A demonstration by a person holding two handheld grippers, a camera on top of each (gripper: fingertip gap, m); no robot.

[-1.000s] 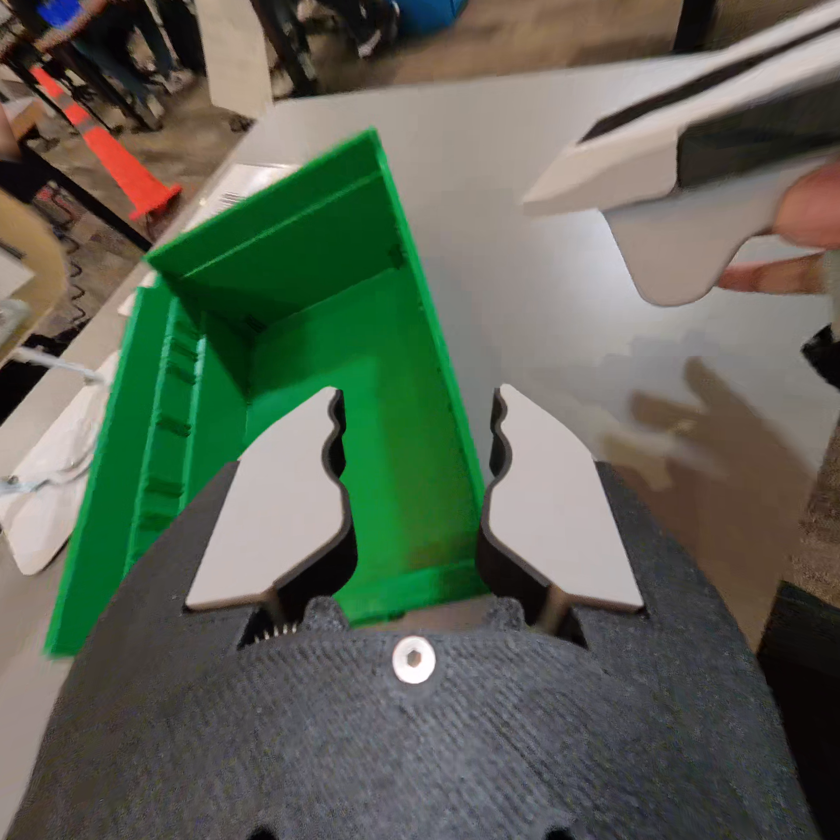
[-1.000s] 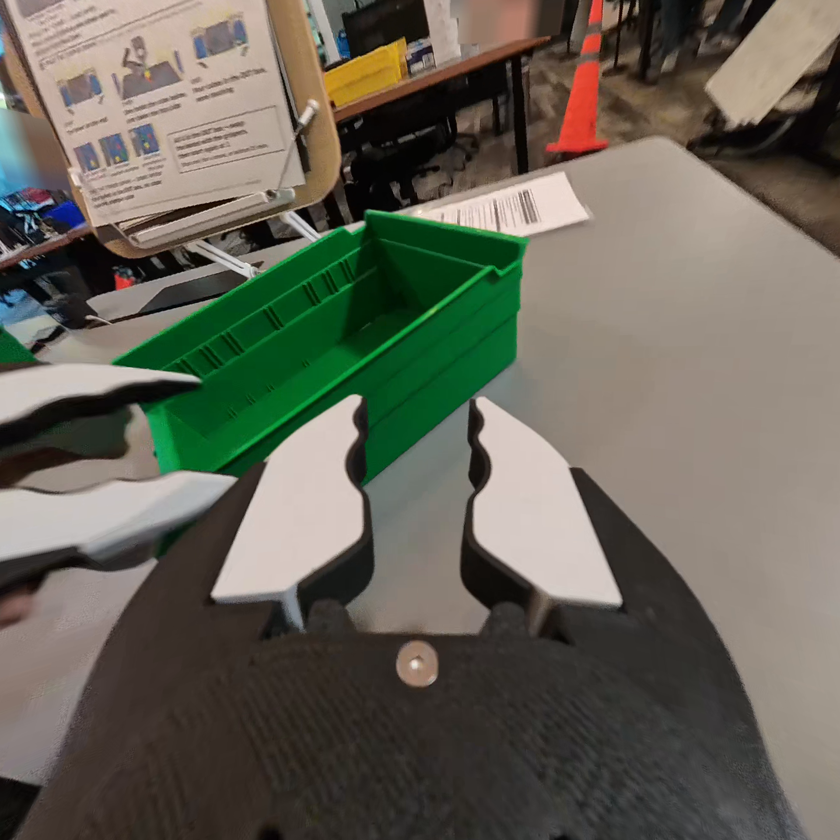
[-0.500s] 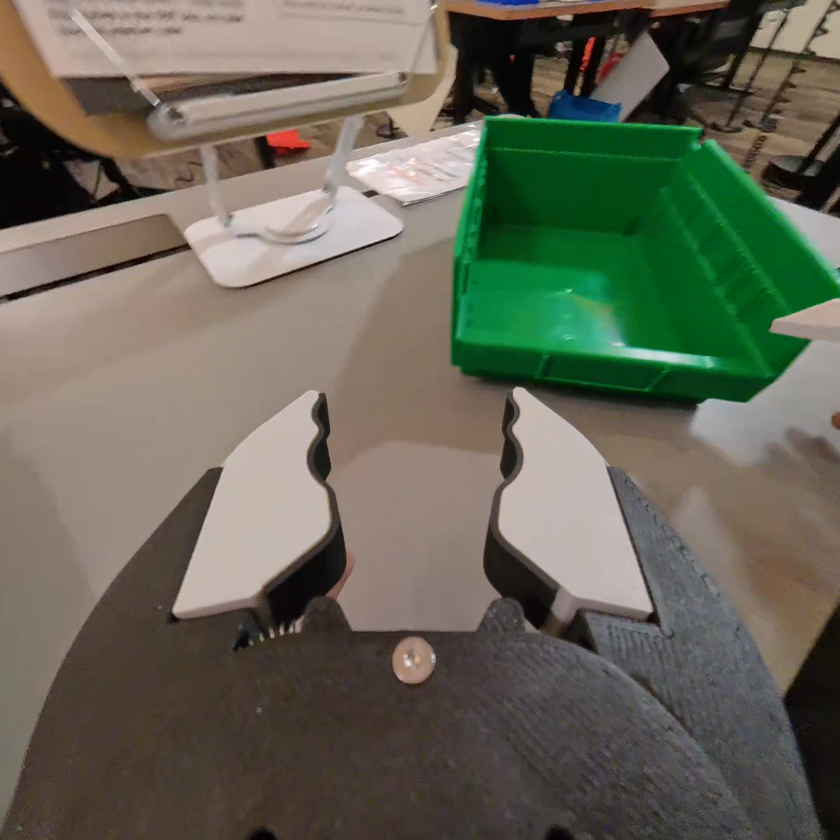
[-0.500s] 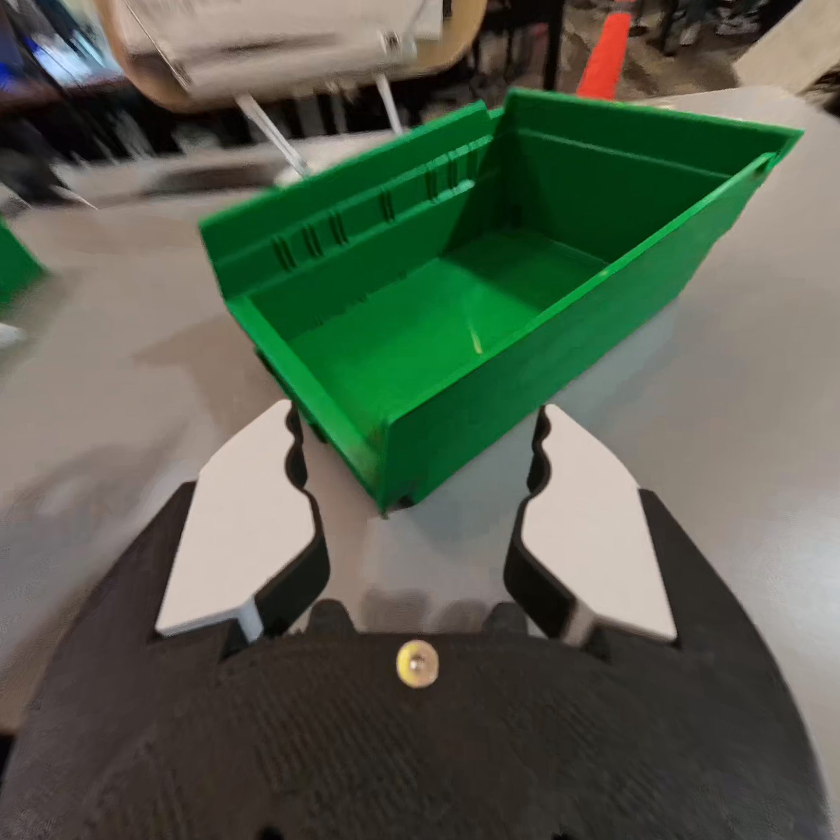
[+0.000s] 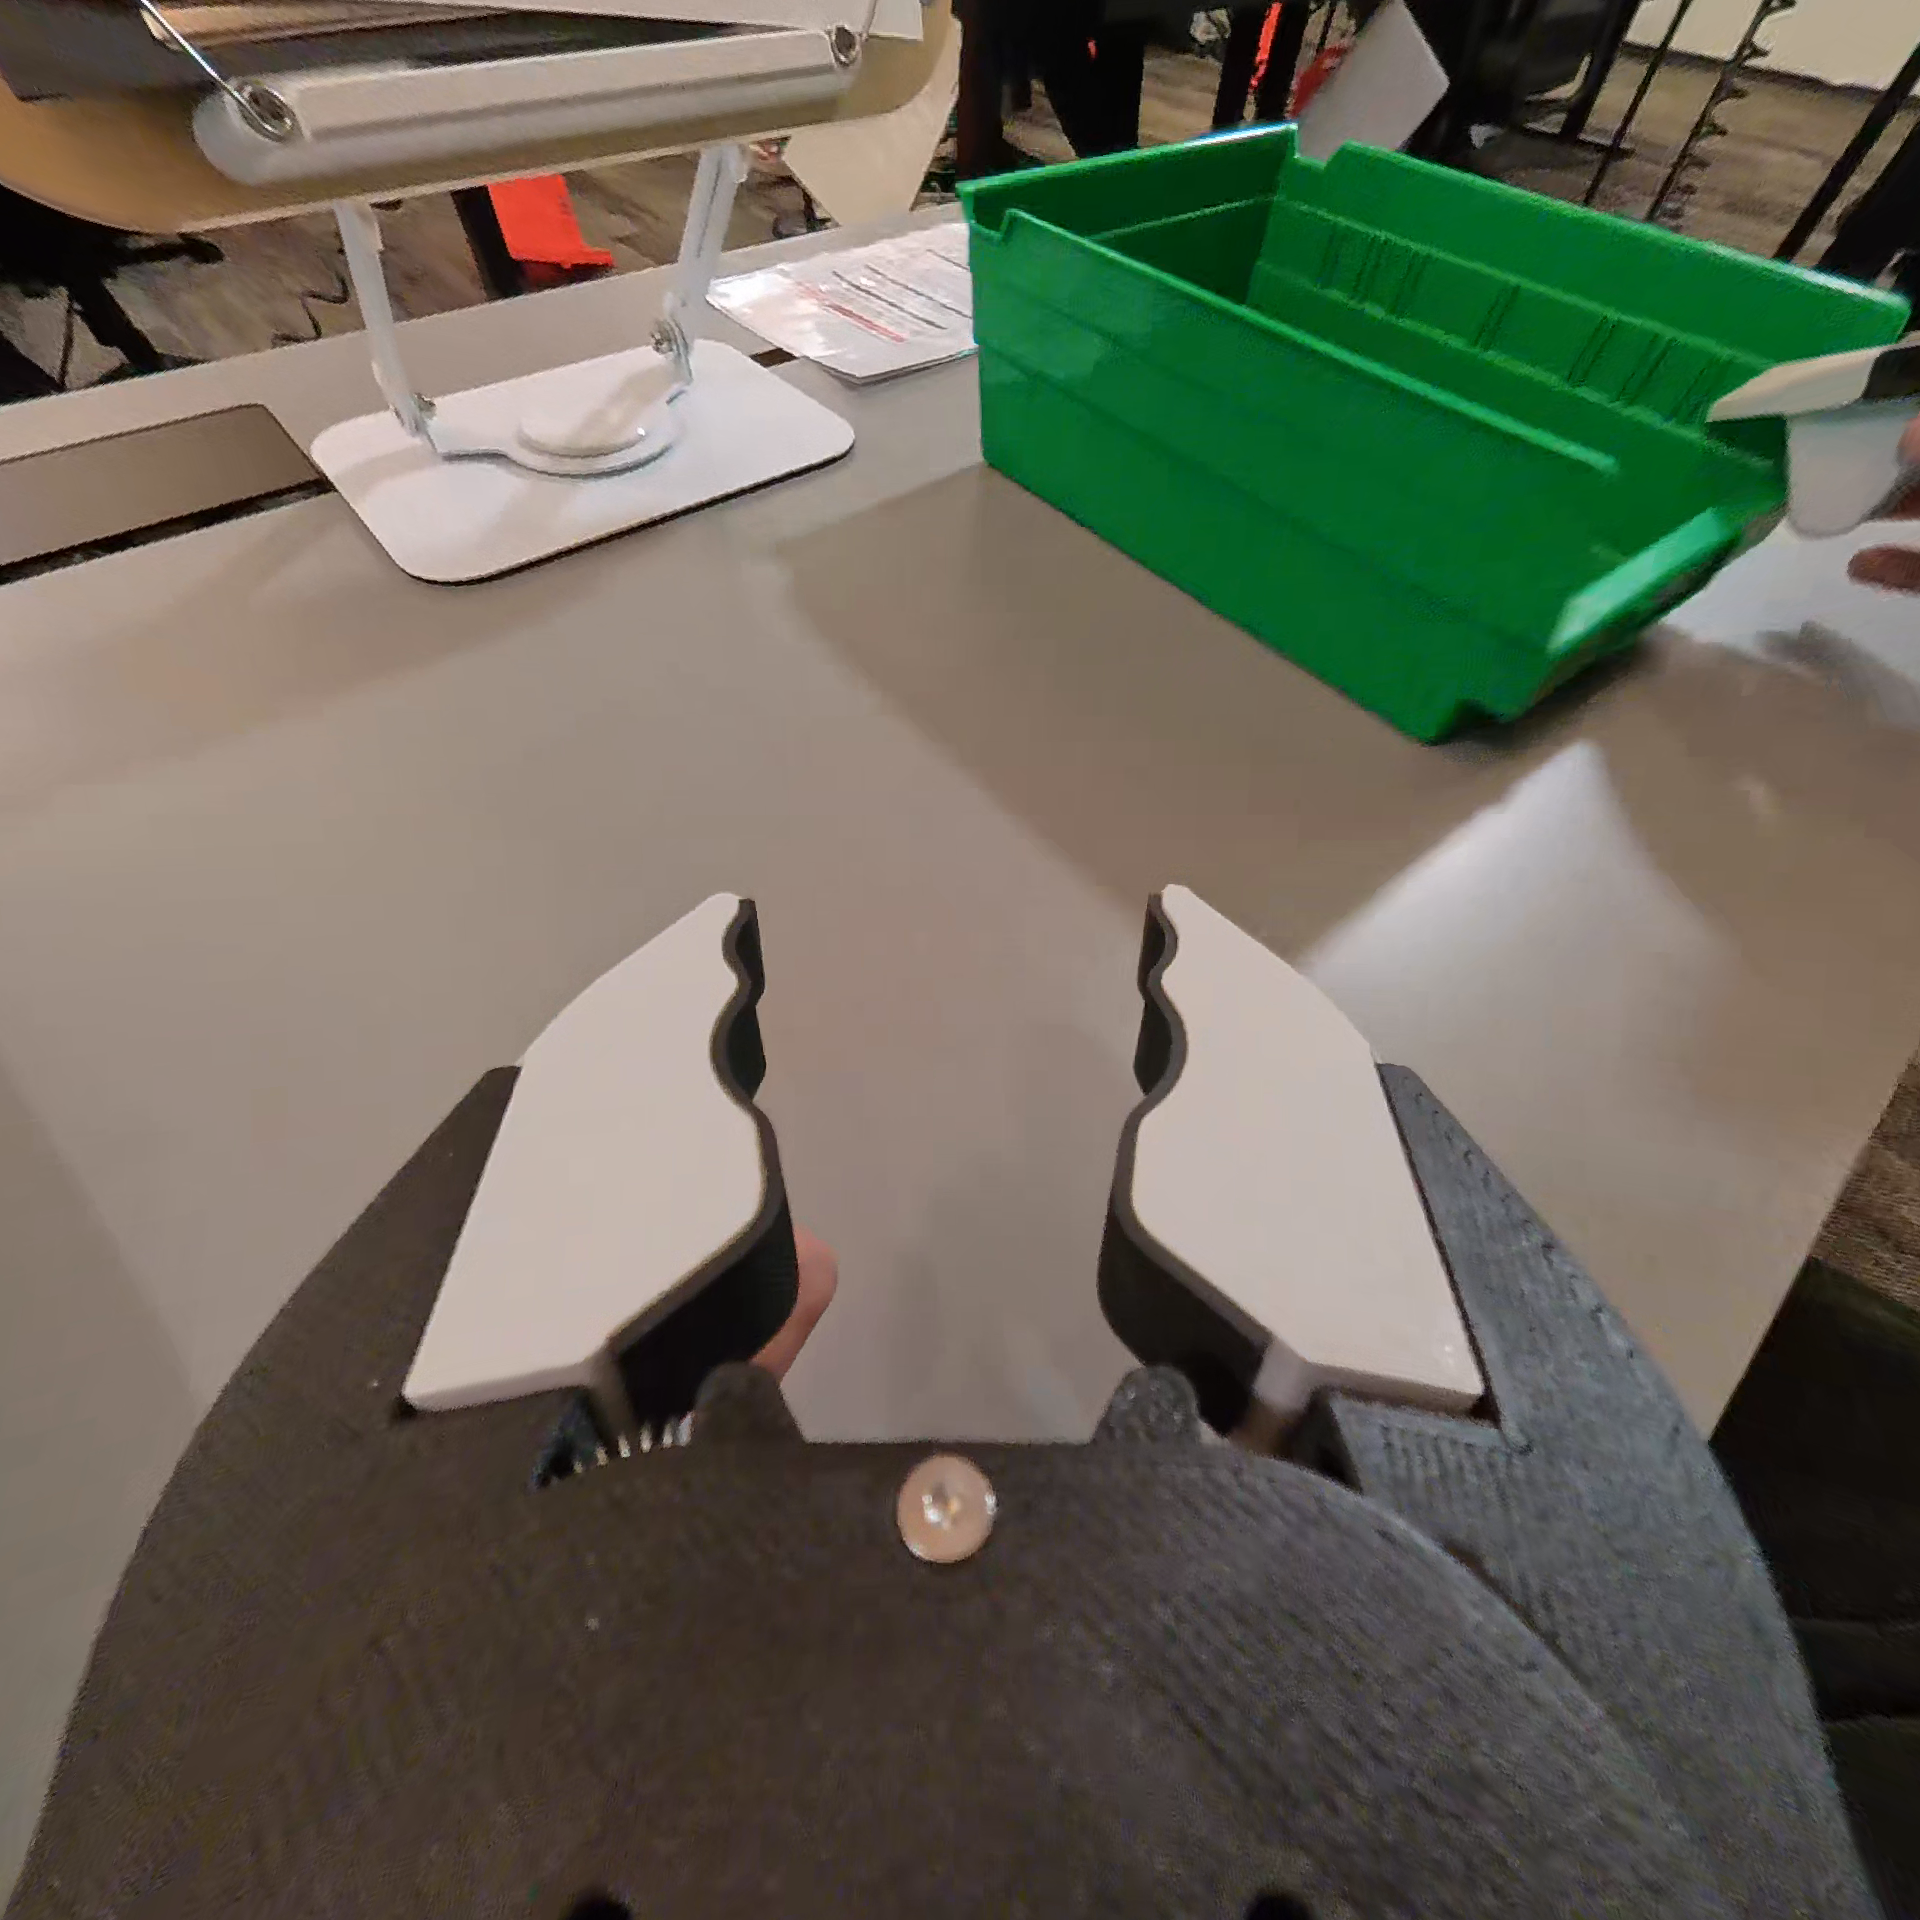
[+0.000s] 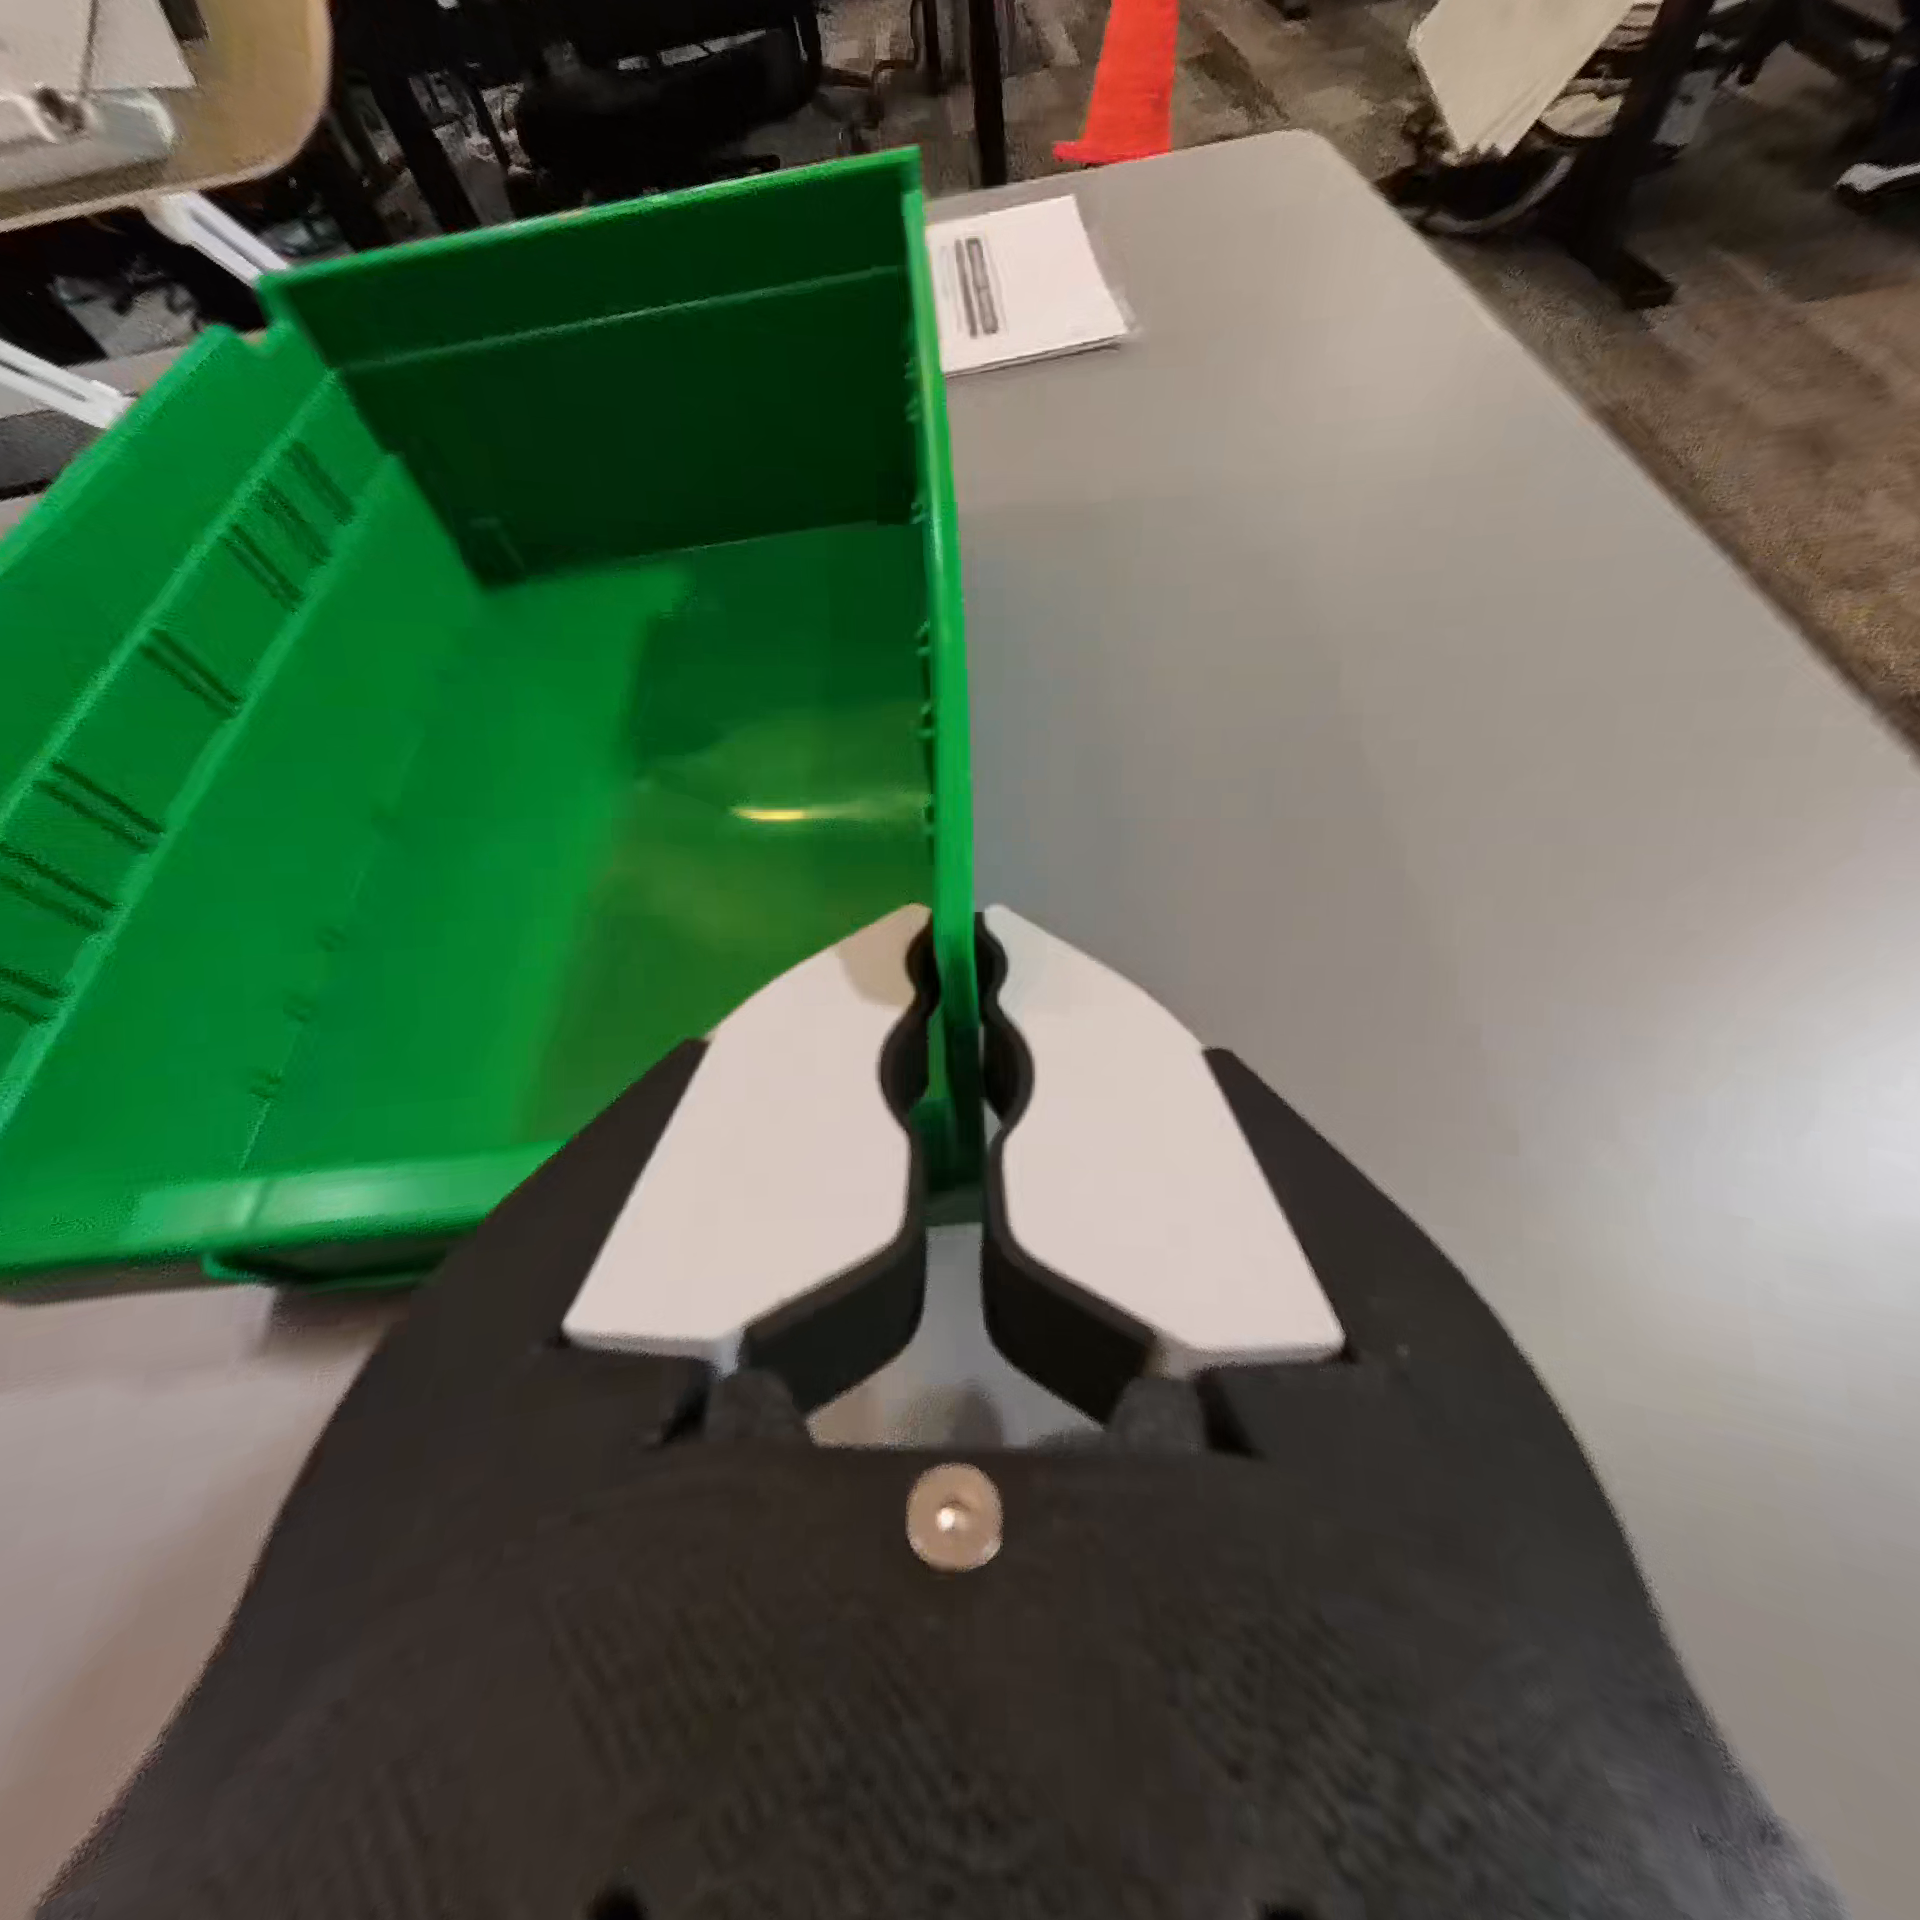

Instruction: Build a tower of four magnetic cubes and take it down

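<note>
Right gripper [image 6: 954, 920] pinched on green bin [image 6: 468, 831] side wall, frame centre. Left gripper [image 5: 948, 914] held spread, empty, above grey table [image 5: 520, 779], bin upper right.

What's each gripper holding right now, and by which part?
The right gripper is shut on the green bin, its fingers pinching the right side wall near the front corner. The left gripper is open over bare table, holding nothing.
</note>
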